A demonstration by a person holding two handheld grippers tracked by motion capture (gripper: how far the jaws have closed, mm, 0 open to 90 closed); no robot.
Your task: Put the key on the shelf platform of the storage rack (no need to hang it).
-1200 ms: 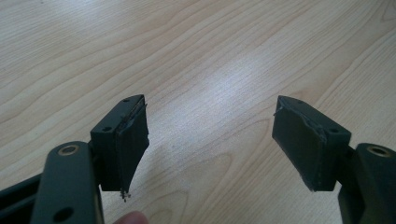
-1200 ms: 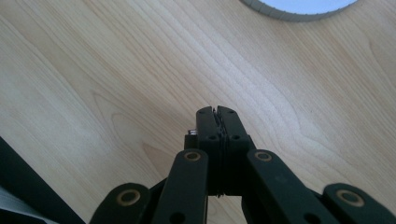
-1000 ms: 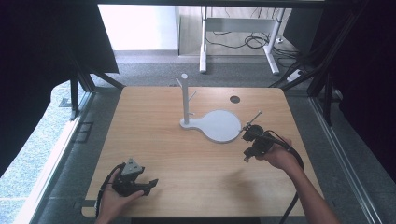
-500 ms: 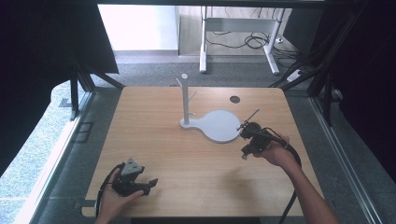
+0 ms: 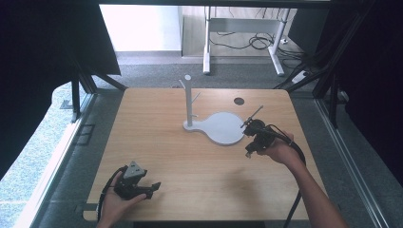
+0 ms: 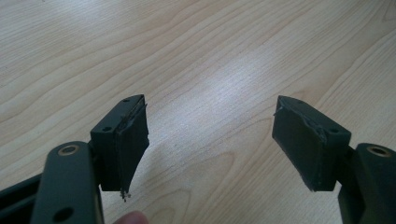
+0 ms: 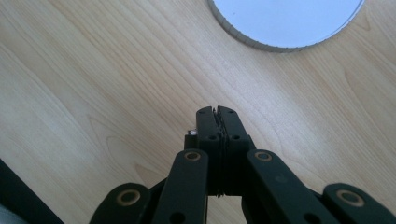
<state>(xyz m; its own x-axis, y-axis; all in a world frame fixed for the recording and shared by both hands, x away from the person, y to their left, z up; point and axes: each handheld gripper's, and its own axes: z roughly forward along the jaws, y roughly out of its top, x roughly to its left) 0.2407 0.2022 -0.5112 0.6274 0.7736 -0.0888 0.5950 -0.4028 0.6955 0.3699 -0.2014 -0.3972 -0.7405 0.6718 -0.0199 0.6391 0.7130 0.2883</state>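
A white stand with a round base and an upright post with short pegs sits at the table's middle back. My right gripper hovers just off the base's right rim, its jaws pressed together with nothing between them. In the right gripper view the shut tips point down at bare wood, with the base's edge ahead. My left gripper rests near the front left edge of the table. In the left gripper view it stands open wide over bare wood and holds nothing.
The wooden table has a small dark round hole at the back right. Black frame bars and dark curtains stand on both sides. A white desk frame with cables is on the floor beyond.
My right gripper has drifted slightly to the left, closer to the stand's base. The left gripper has stayed put.
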